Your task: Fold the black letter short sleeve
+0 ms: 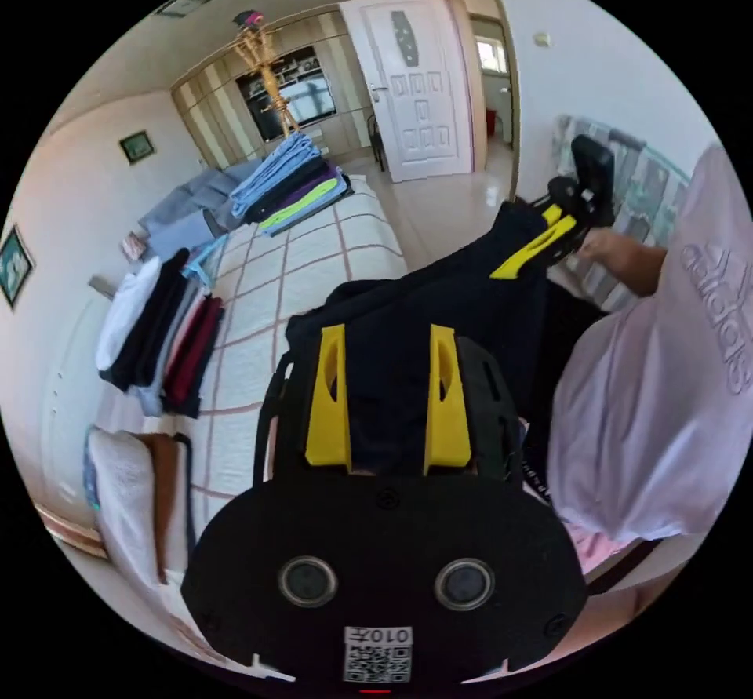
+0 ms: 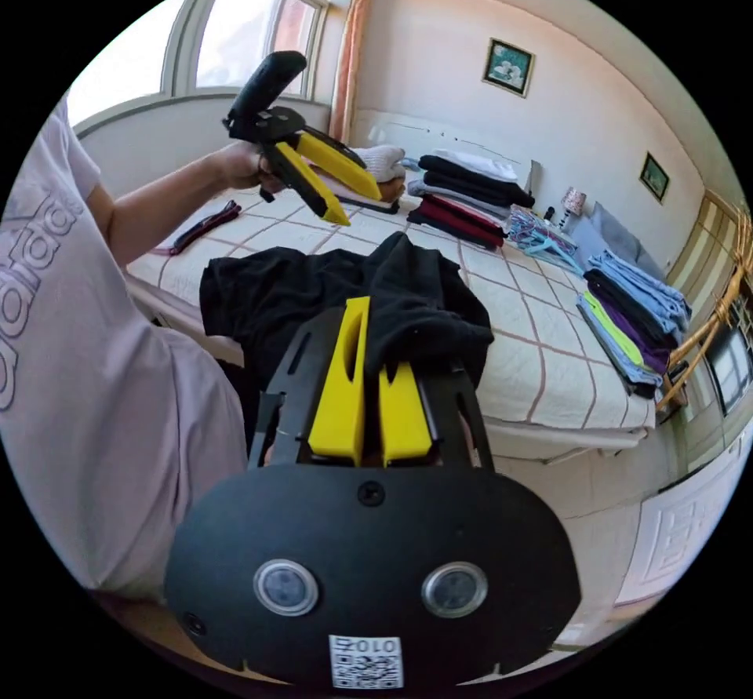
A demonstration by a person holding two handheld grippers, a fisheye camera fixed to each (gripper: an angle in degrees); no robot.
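**Shirt gripped on the right; left hand-held gripper free above the bed**

The black shirt (image 2: pixel 329 299) lies bunched at the near edge of the bed (image 2: pixel 541 322), one fold rising into the right hand-held gripper (image 2: pixel 375 369), whose yellow jaws are clenched on the cloth. In the left gripper view the same shirt (image 1: pixel 439 307) stretches from between the left hand-held gripper's own jaws up toward the right hand-held gripper (image 1: pixel 541 248); that line is judged to be its long axis. The left hand-held gripper (image 2: pixel 333 193), seen in the right gripper view, hangs above the shirt with jaws parted, grasping nothing. The shirt's free end lies below the left one, so the left is judged the nearer for the next grasp. No lettering can be made out.
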